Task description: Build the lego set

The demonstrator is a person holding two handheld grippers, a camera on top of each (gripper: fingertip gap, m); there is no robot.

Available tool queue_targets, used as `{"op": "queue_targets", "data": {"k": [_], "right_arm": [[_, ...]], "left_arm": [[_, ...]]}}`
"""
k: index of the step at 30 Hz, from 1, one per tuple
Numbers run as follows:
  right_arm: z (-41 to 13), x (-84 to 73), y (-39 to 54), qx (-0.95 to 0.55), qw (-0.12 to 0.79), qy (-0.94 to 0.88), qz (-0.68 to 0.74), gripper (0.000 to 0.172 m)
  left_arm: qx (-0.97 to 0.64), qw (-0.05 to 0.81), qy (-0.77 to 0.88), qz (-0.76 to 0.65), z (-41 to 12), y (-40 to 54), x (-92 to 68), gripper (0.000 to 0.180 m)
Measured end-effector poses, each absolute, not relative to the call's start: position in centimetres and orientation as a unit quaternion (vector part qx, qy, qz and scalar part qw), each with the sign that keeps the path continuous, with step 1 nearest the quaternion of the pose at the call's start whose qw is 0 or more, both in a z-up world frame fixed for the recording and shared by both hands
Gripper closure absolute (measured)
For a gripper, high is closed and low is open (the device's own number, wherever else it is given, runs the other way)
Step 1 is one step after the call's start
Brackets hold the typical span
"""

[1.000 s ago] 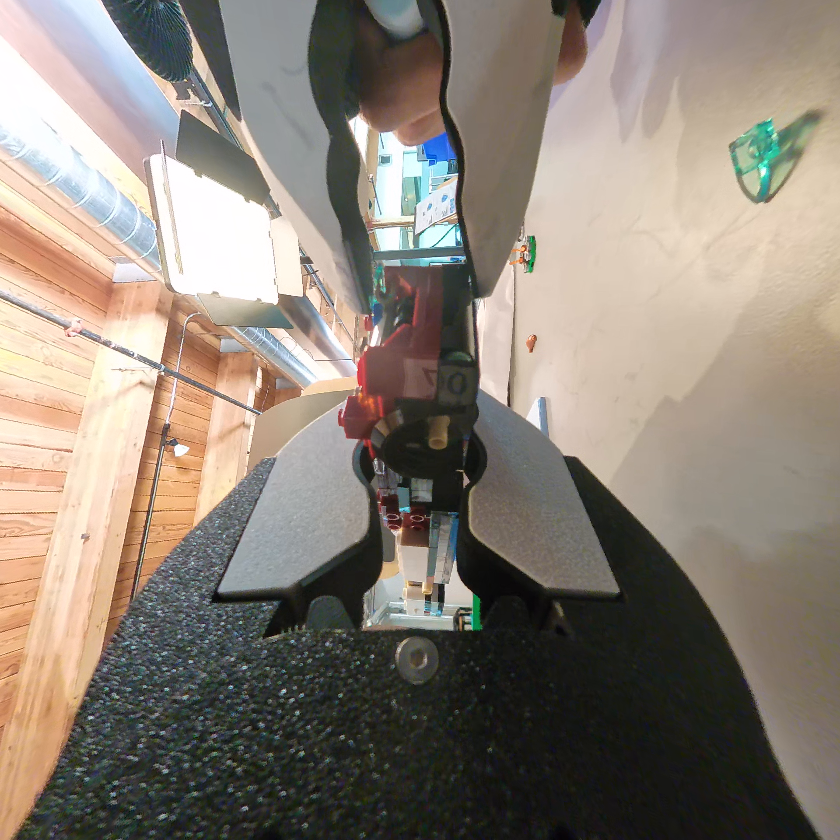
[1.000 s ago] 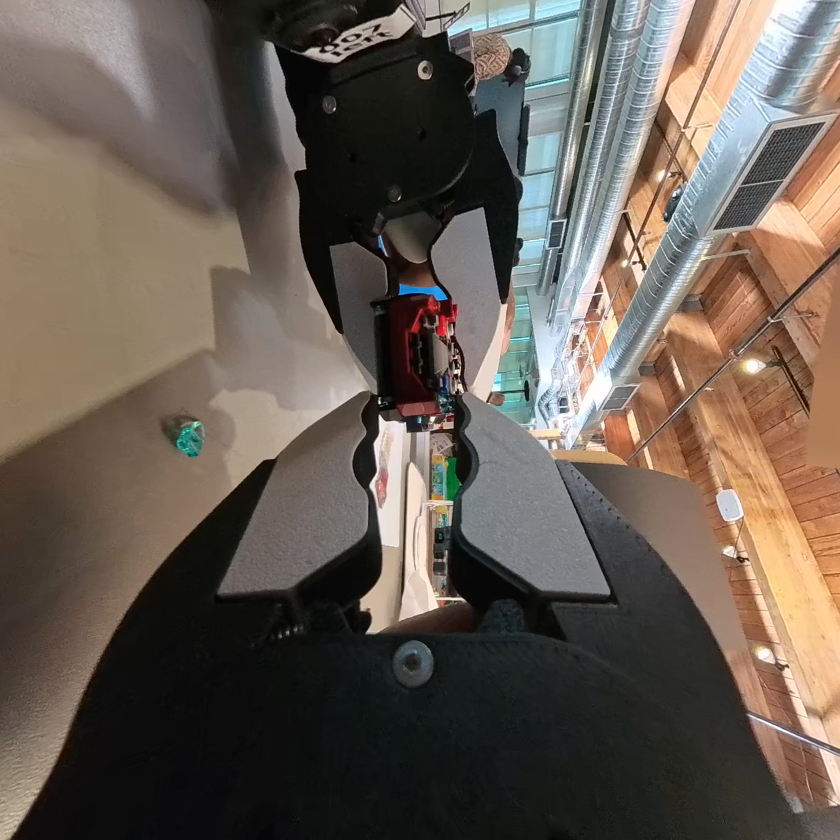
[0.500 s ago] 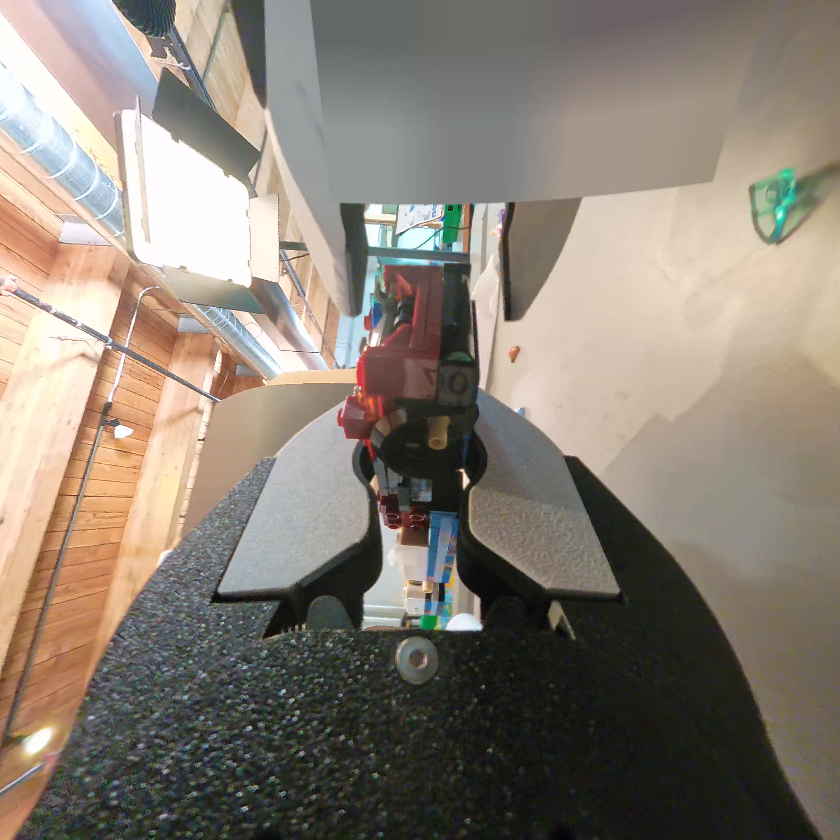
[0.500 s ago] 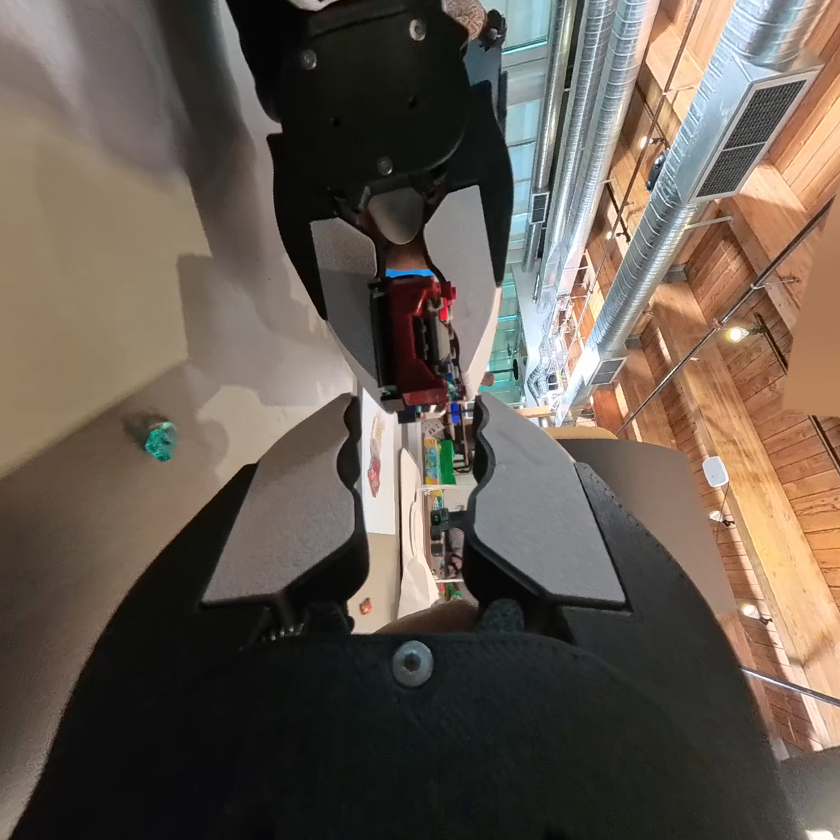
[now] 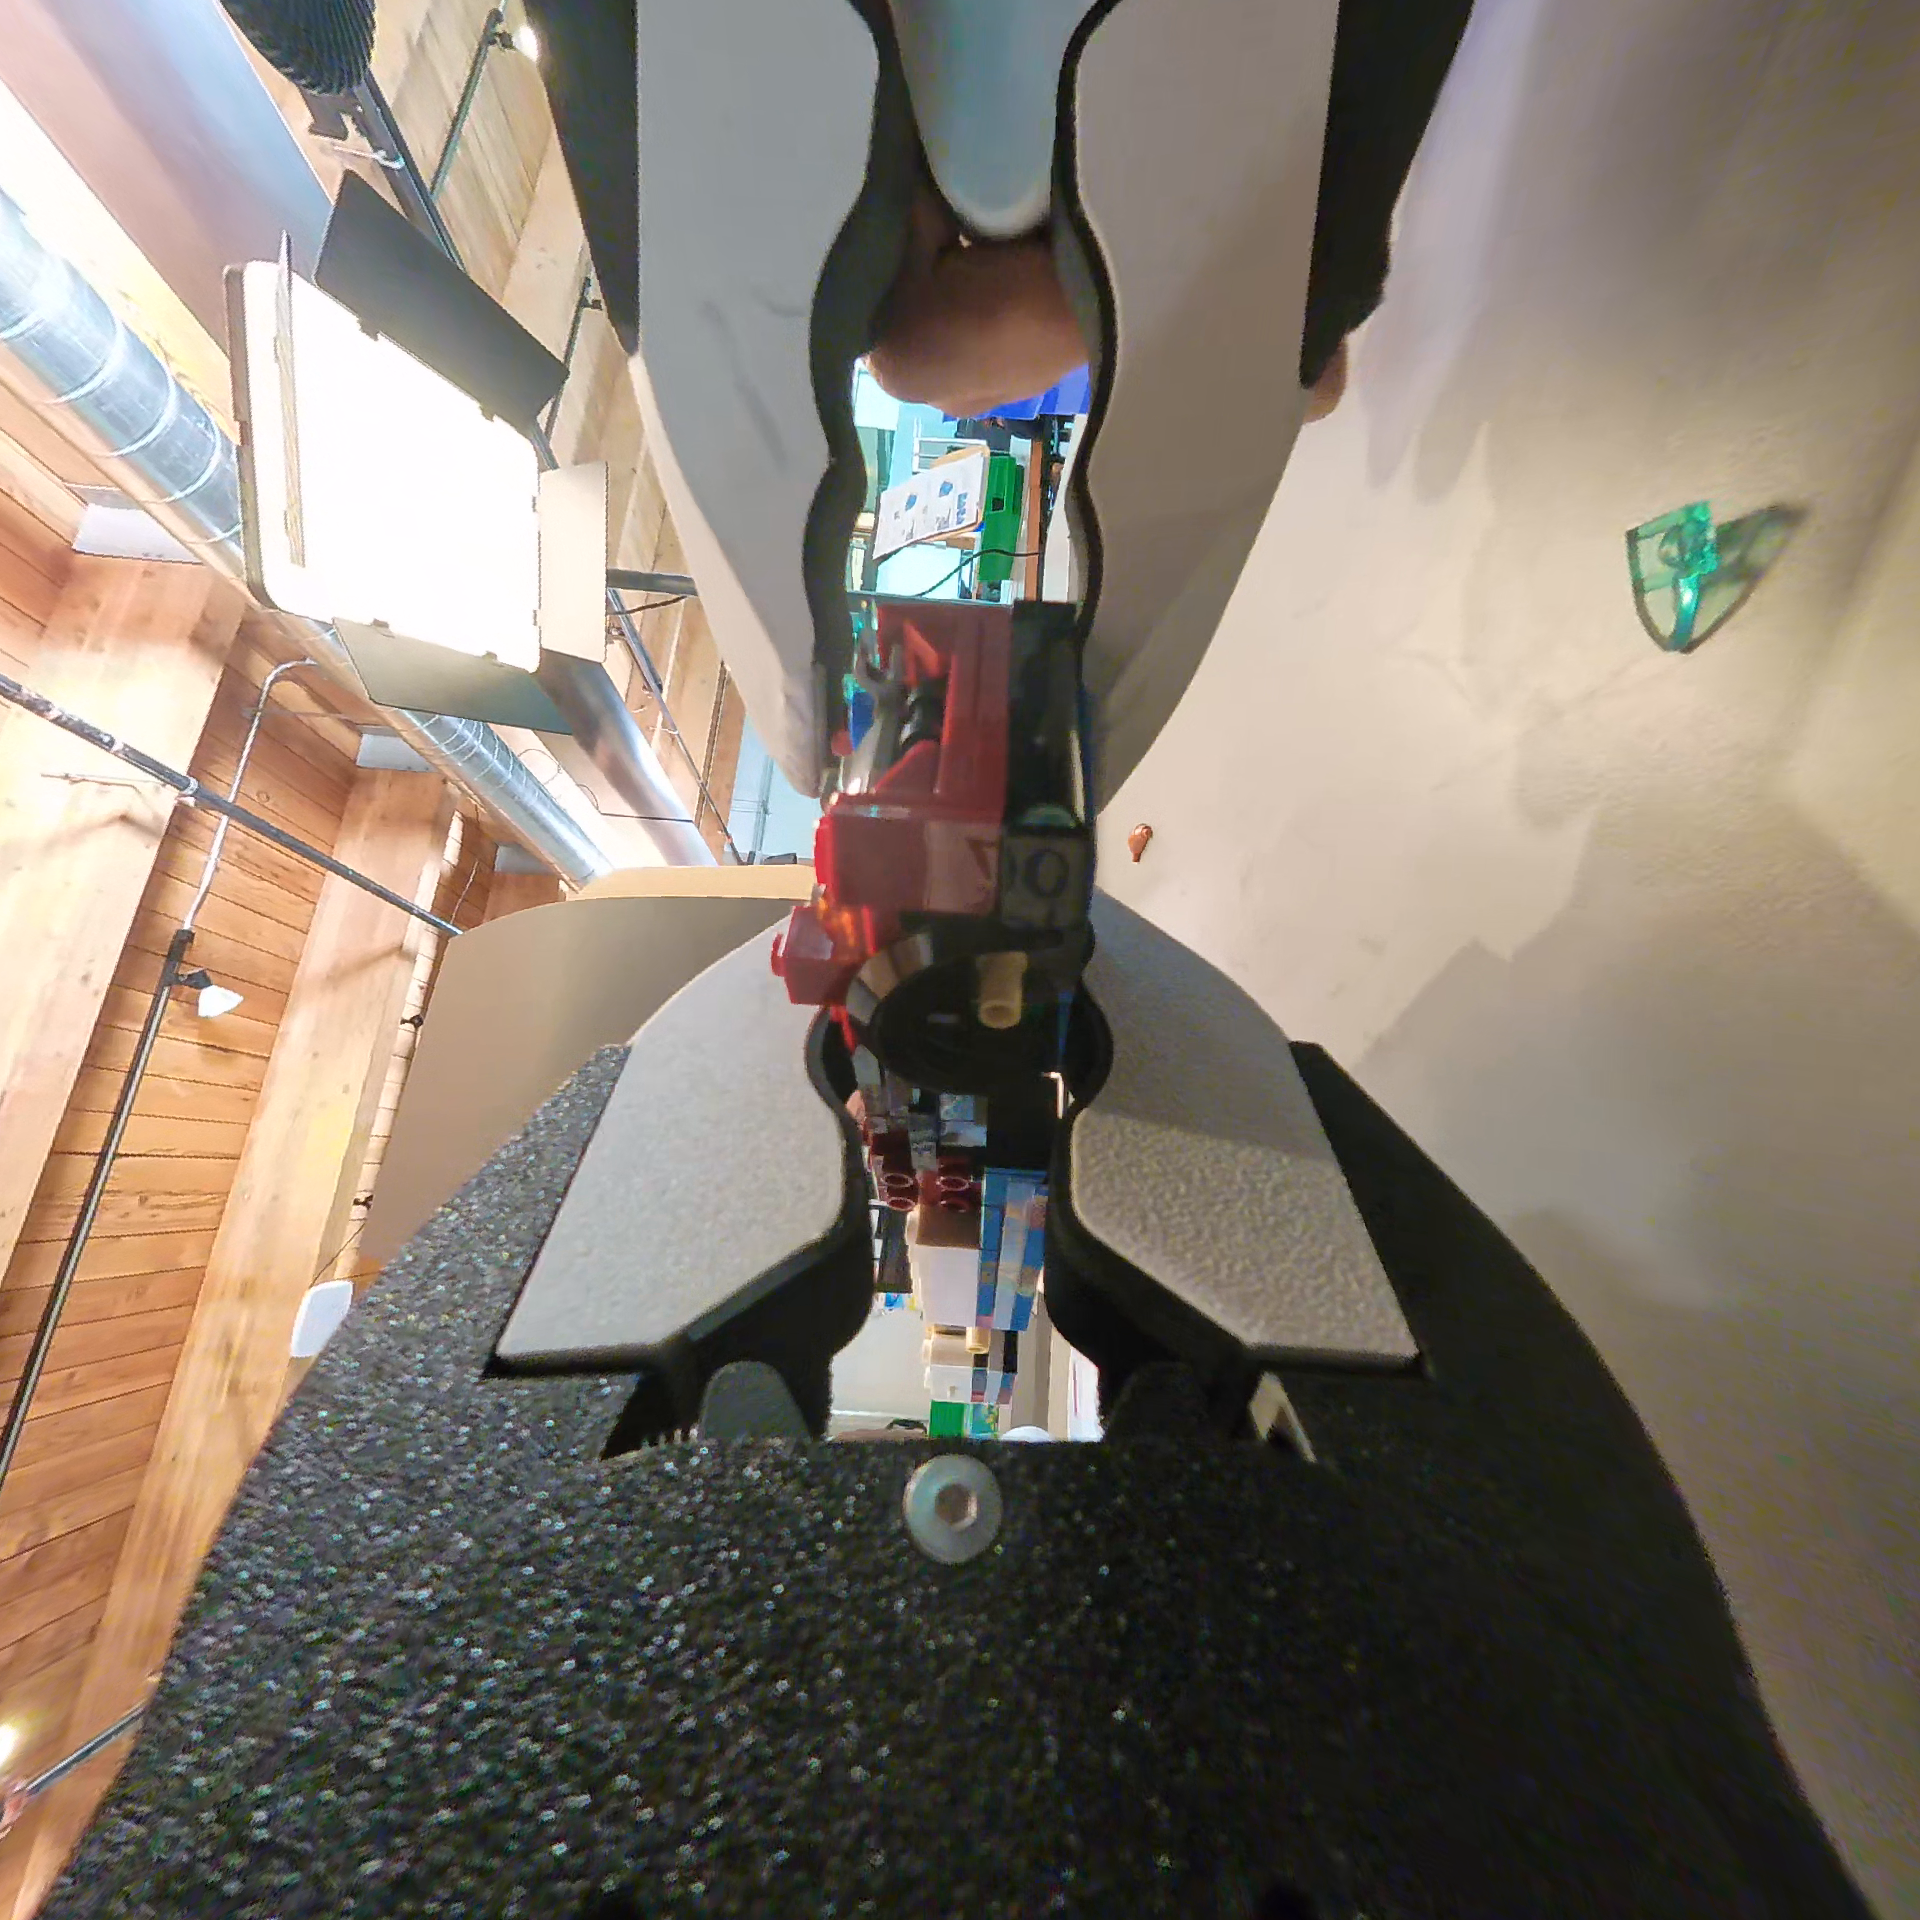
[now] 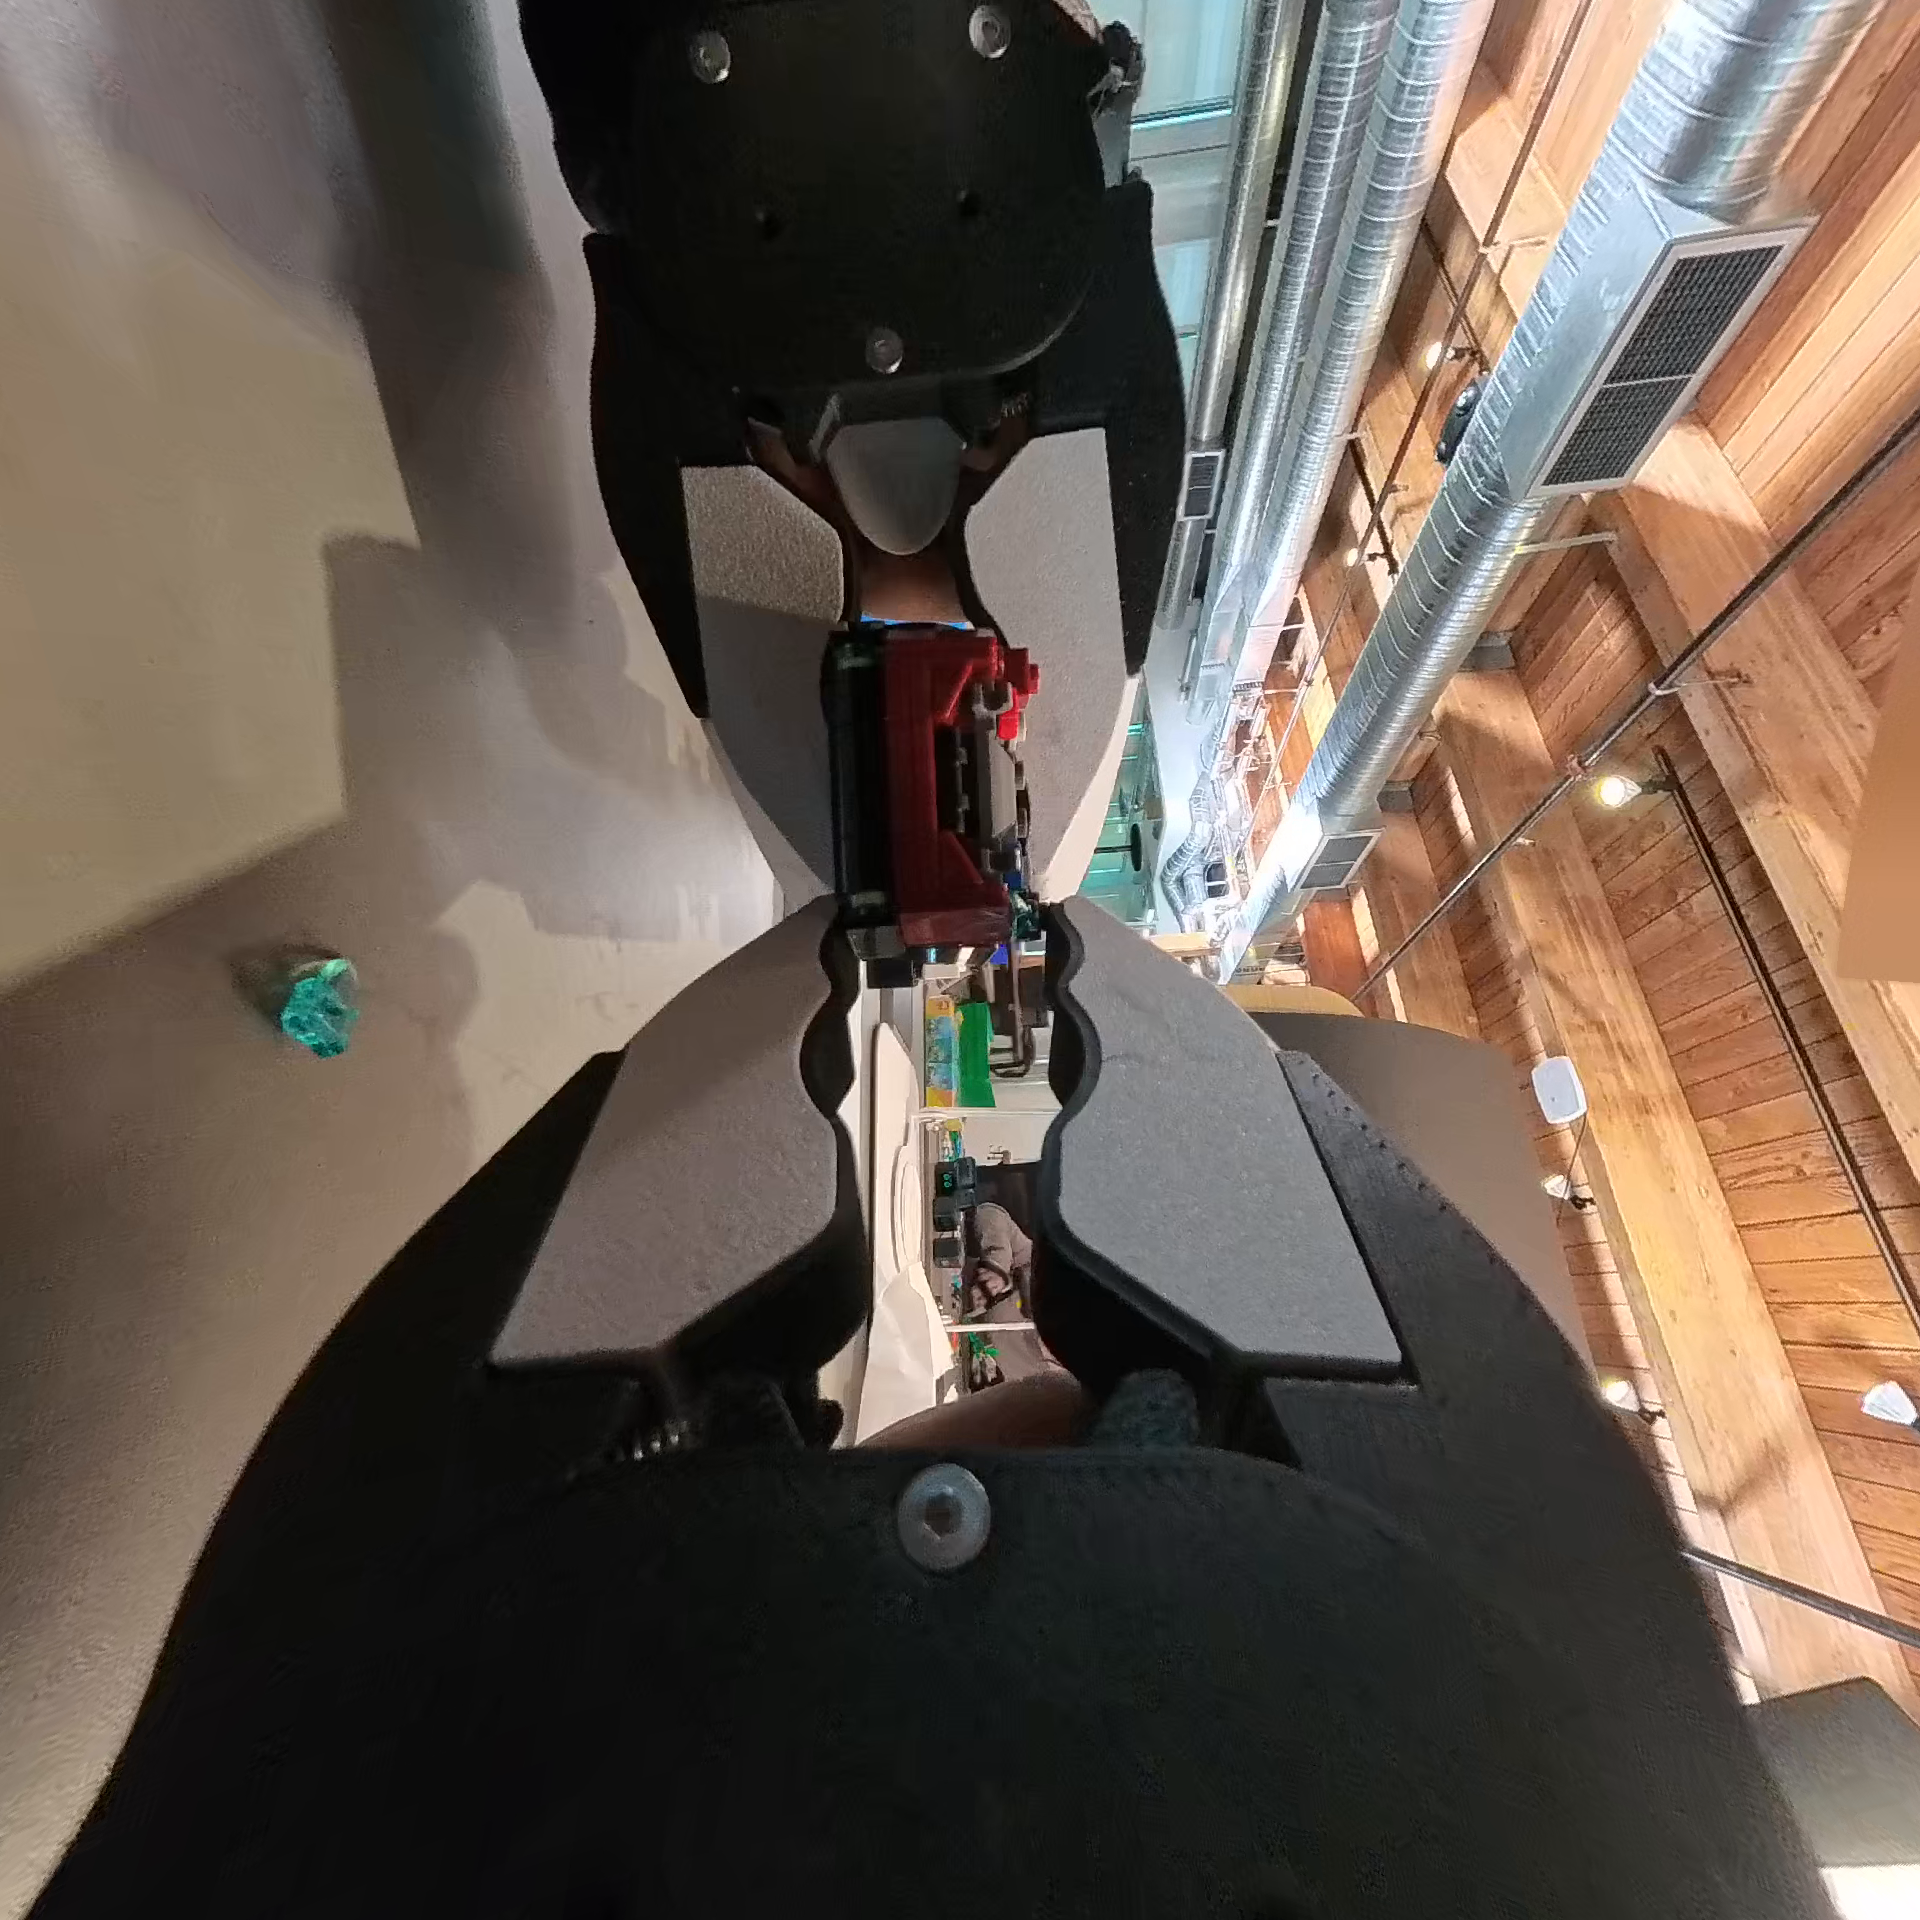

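A red and black toy brick vehicle (image 5: 935, 748) hangs in the air between my two grippers, which face each other. My left gripper (image 5: 956, 987) is shut on the end with the black wheel and tan pin. My right gripper (image 6: 945, 935) is shut on the other end (image 6: 925, 790), with both fingertips against its sides. In the left wrist view one of the right gripper's fingers (image 5: 727, 468) comes in from the top. In the right wrist view one of the left gripper's fingers (image 6: 769, 665) does the same.
A grey table (image 5: 1558, 935) runs along one side of both views. A clear teal piece (image 5: 1683, 571) lies on it, and also shows in the right wrist view (image 6: 312, 1003). A small orange-brown piece (image 5: 1140, 840) lies farther off. Wooden walls and metal ducts fill the background. My two grippers' fingertips are within a few centimetres of each other.
My right gripper opened and drew back off the vehicle half a second ago, then came forward and shut on its end again. My left gripper kept its hold throughout.
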State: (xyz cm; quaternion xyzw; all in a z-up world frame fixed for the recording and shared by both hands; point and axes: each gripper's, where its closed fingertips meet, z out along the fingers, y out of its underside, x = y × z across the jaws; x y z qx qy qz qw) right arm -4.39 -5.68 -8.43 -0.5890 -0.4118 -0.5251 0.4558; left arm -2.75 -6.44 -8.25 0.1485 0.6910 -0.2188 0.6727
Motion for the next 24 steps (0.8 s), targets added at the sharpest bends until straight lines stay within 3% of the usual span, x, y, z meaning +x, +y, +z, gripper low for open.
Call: {"op": "queue_targets", "data": {"k": [7,12,24], "right_arm": [[-8.6,-3.9,-5.8,-0.603,0.458,-0.396,-0.52,0.137],[-9.0,-2.7,-6.8,-0.635,0.448,-0.379,-0.502,0.122],[-14.5,-4.5,-9.8,-0.861,0.383,-0.225,-0.248,0.135]], "left_arm": [[0.142,0.67,0.696,-0.216,-8.5,-6.3,-2.3,0.145],[0.139,0.676,0.698,-0.191,-9.0,-5.1,-1.3,0.145],[0.123,0.672,0.71,-0.17,-9.8,-3.7,0.7,0.145]]}}
